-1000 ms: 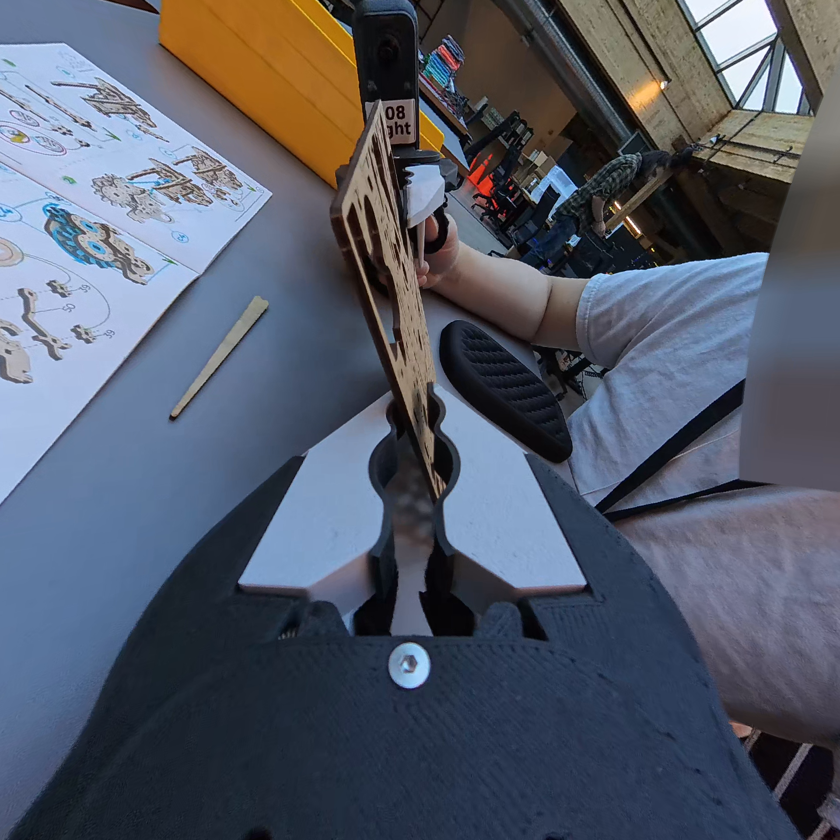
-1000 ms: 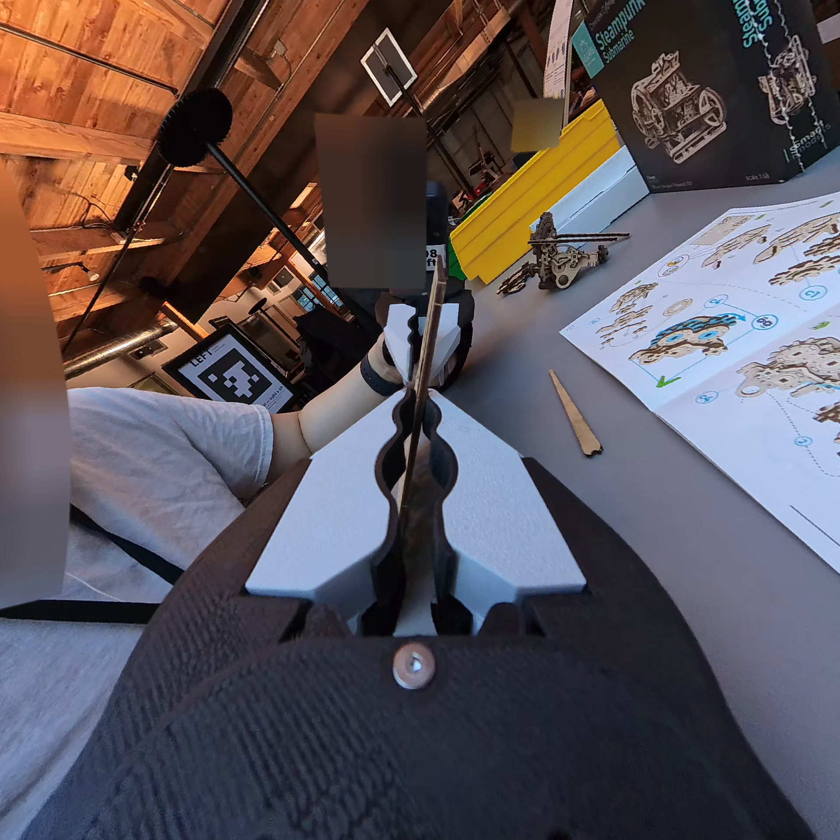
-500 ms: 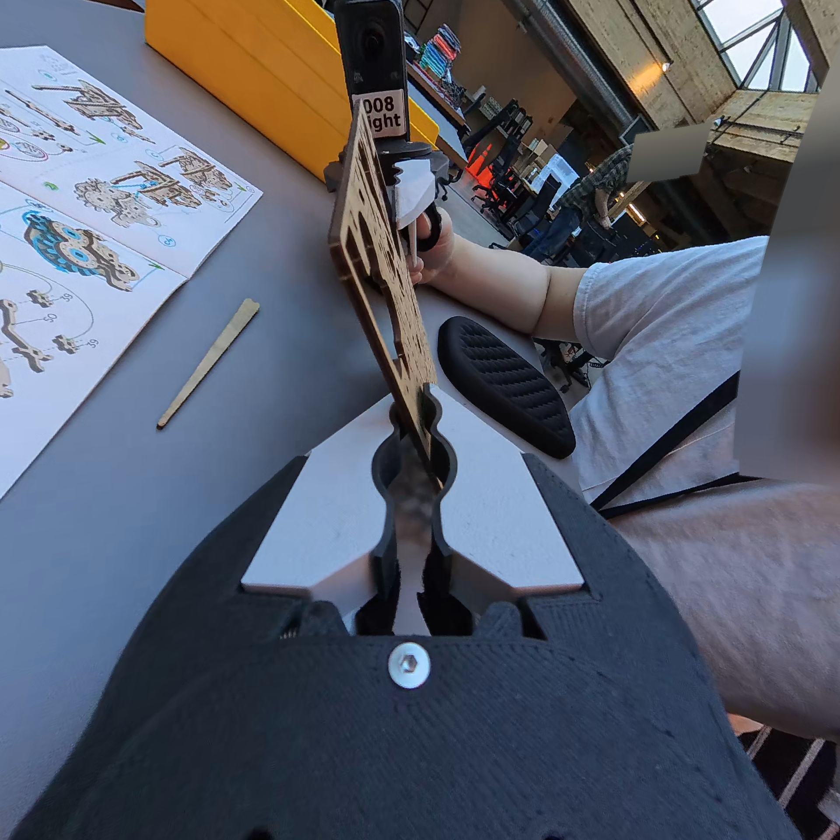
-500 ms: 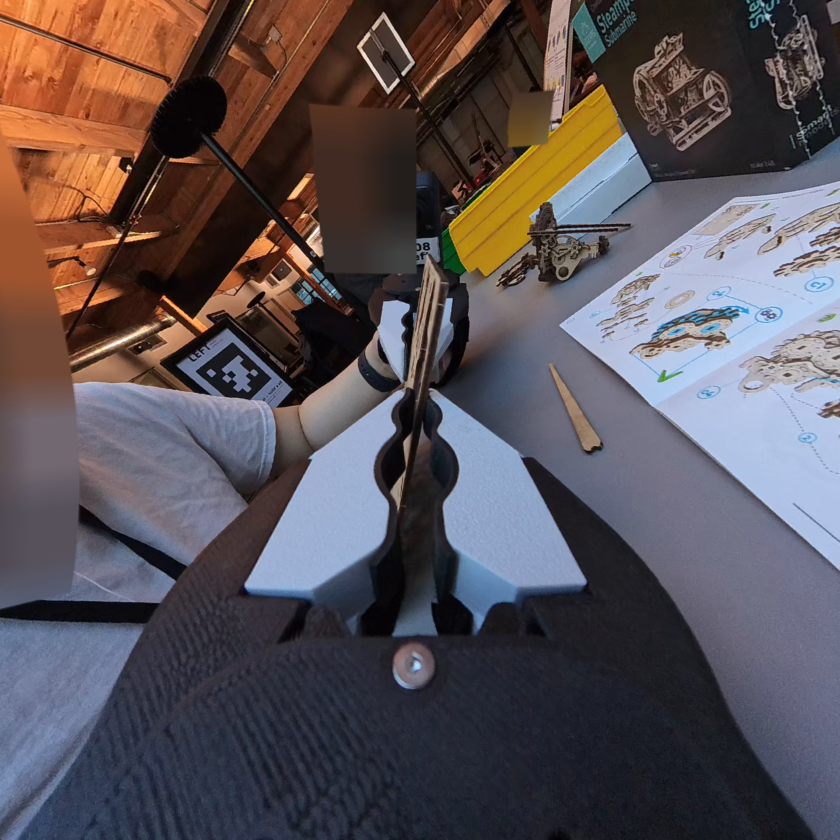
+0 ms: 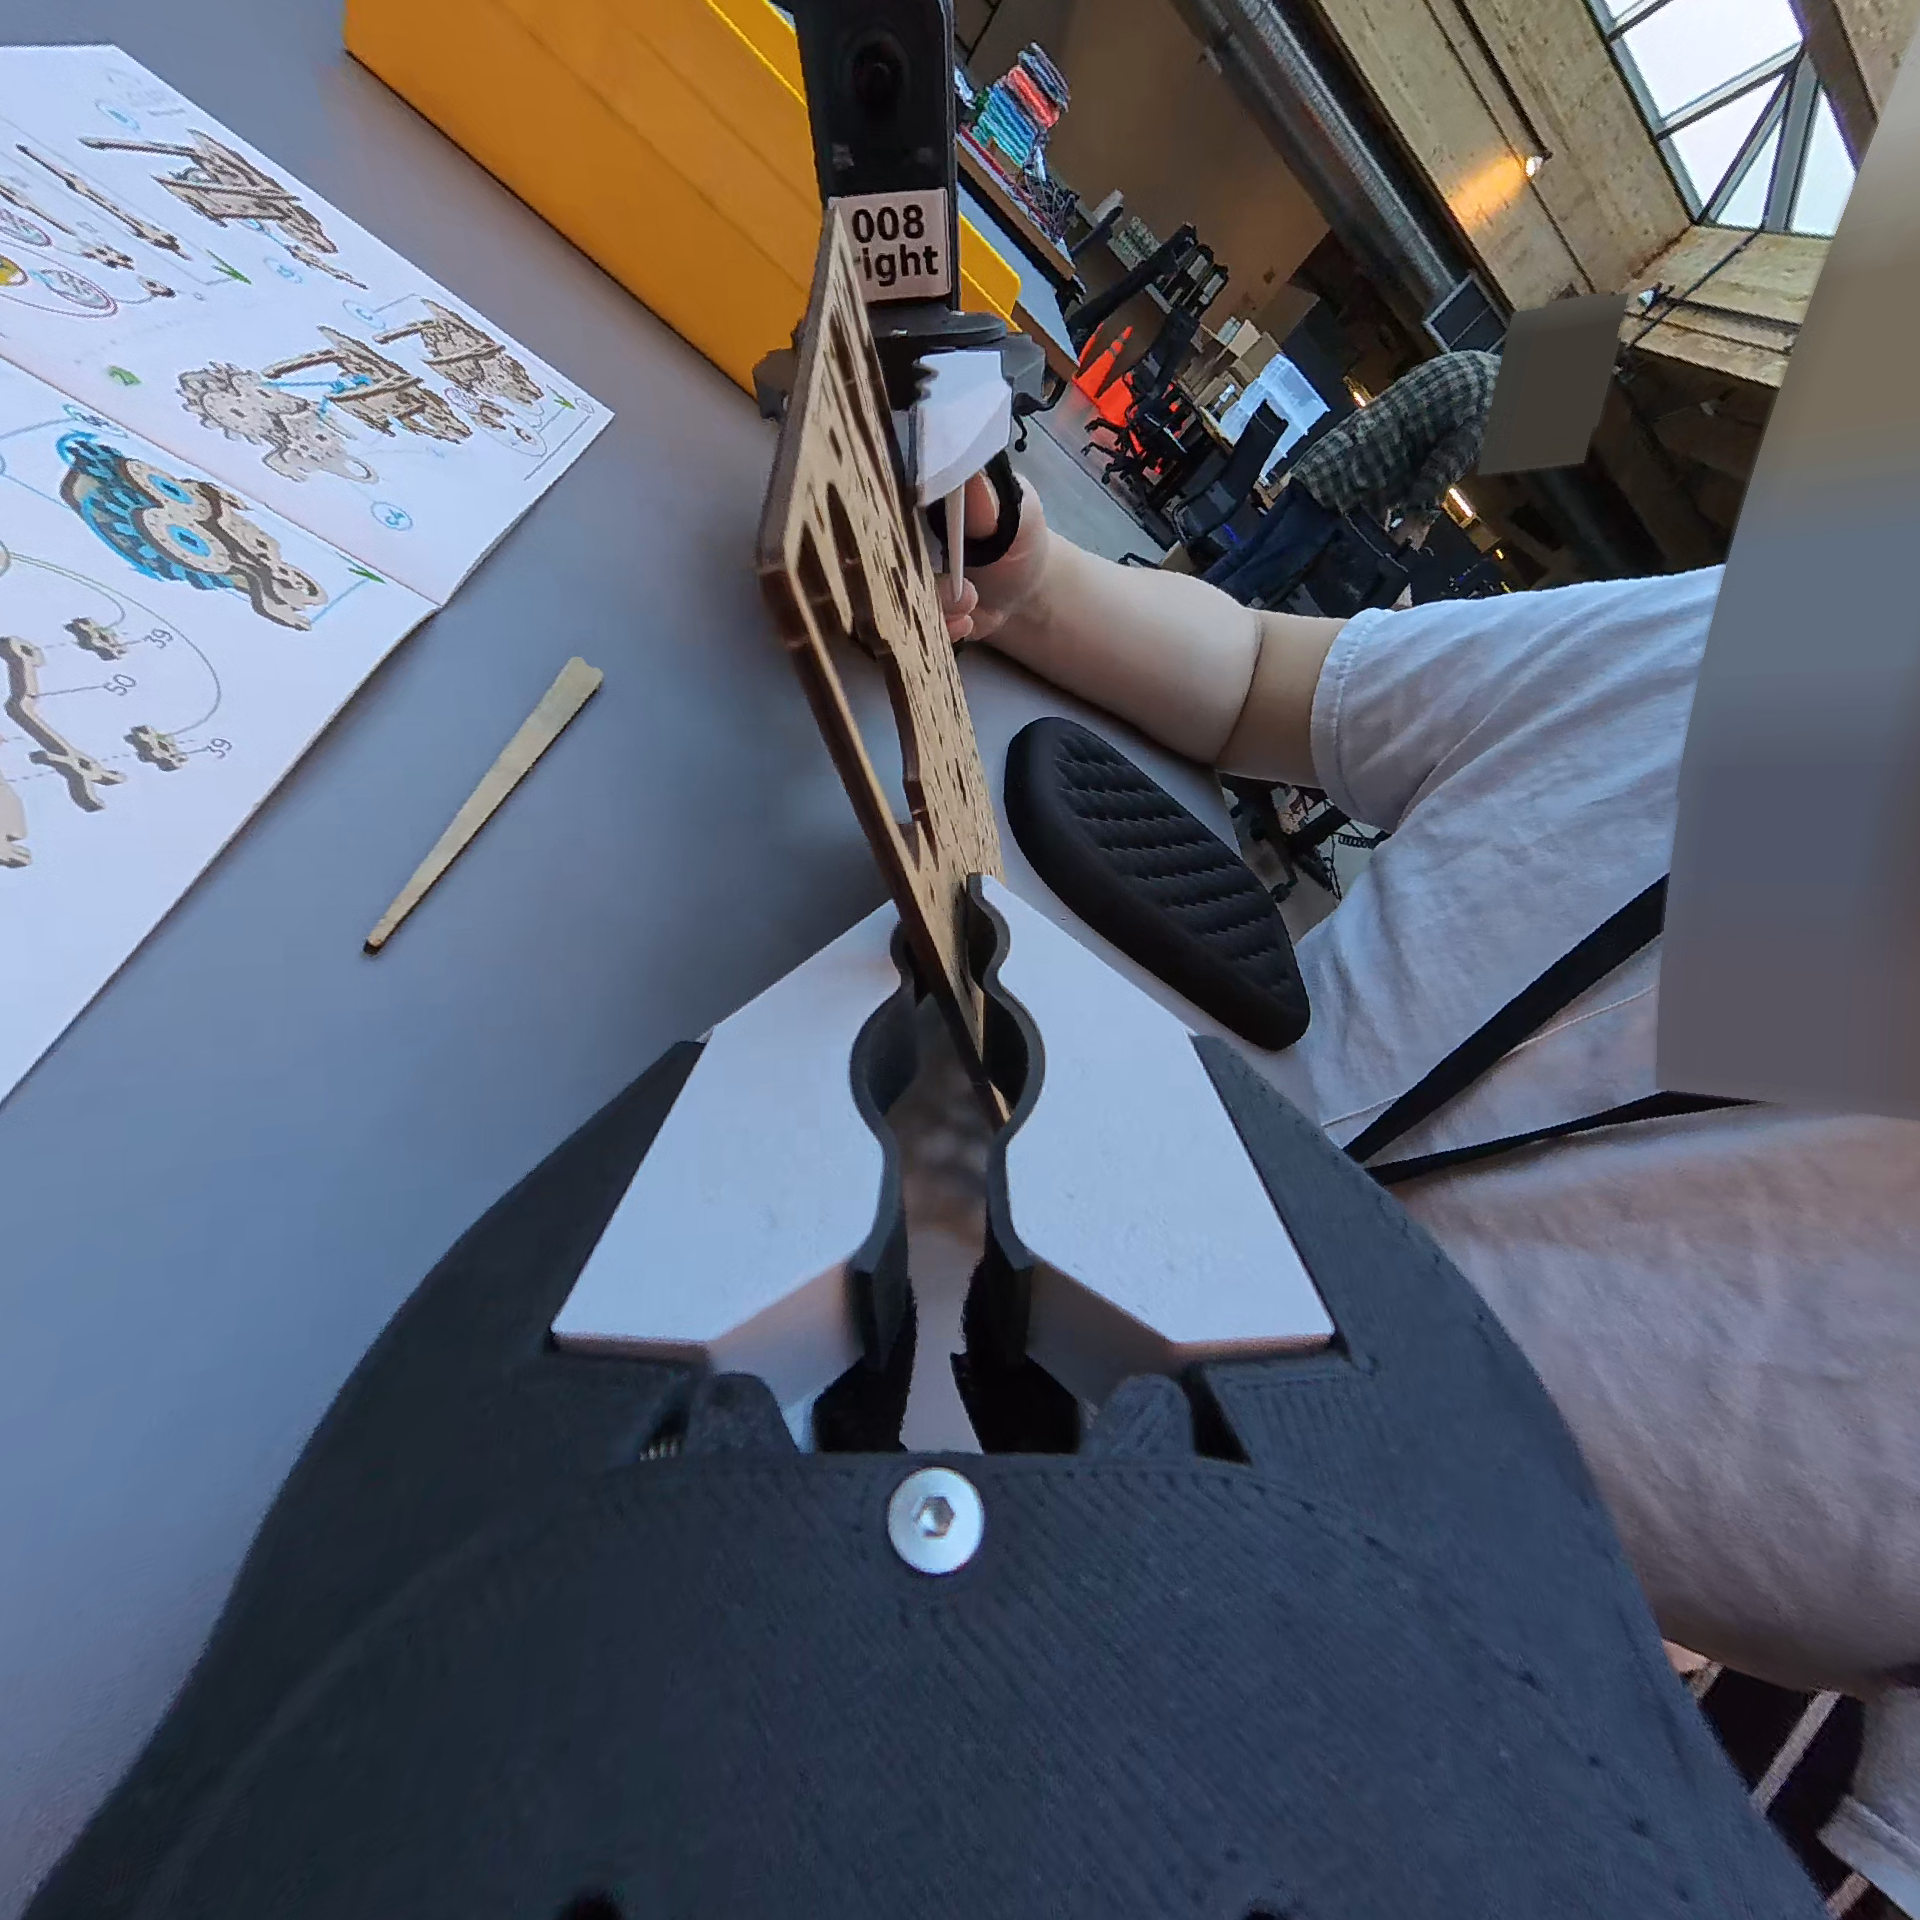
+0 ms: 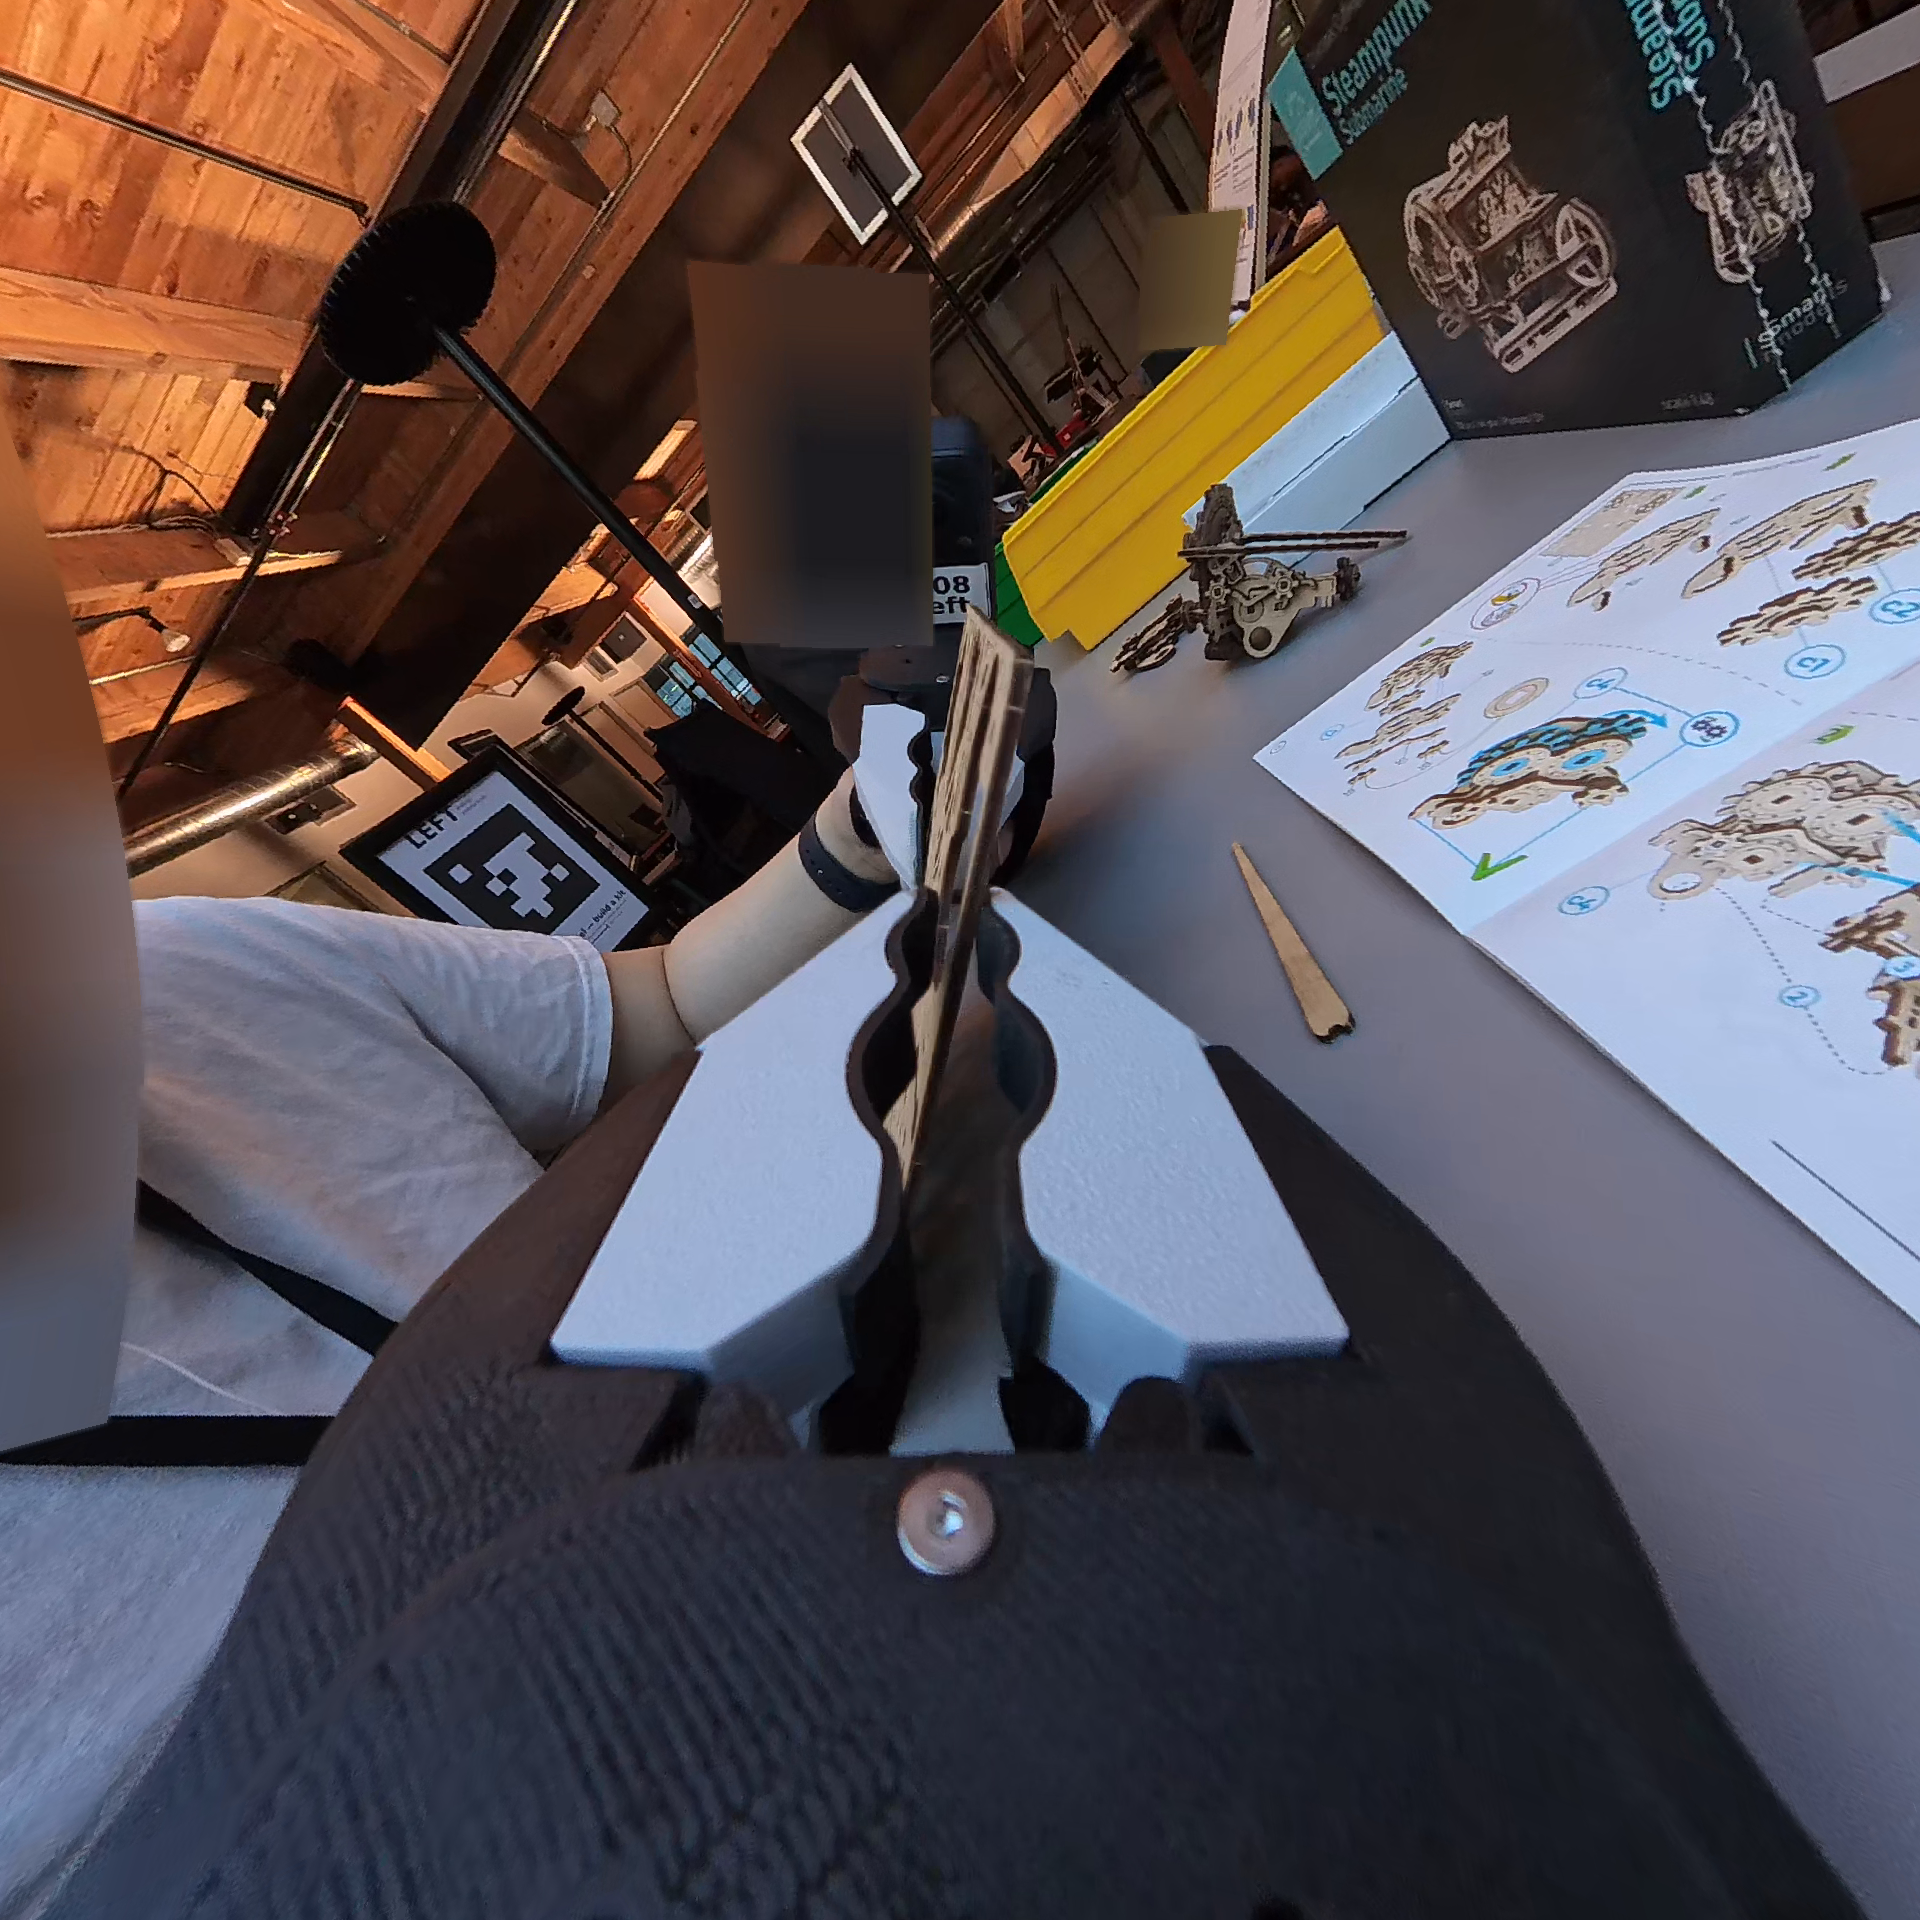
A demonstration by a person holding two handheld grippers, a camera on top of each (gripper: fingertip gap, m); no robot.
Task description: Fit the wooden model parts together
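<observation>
A flat laser-cut wooden sheet with cut-out part shapes is held on edge above the grey table, spanning from one gripper to the other. My left gripper is shut on its near end. The right gripper shows at the sheet's far end, white fingers beside it. In the right wrist view my right gripper is shut on the sheet, and the left gripper sits at the other end. Both pinch the sheet's edges, which hide the fingertips.
A thin wooden wedge stick lies on the table beside the open instruction sheet. A partly built wooden model, yellow bins and a black kit box stand farther back. A black oval pad lies by the person's arm. The tips of one gripper are about 10 cm away from the tips of the other.
The sheet has twisted between the grippers: in the right wrist view it was edge-on and now shows part of its face. Both grippers stay shut on it.
</observation>
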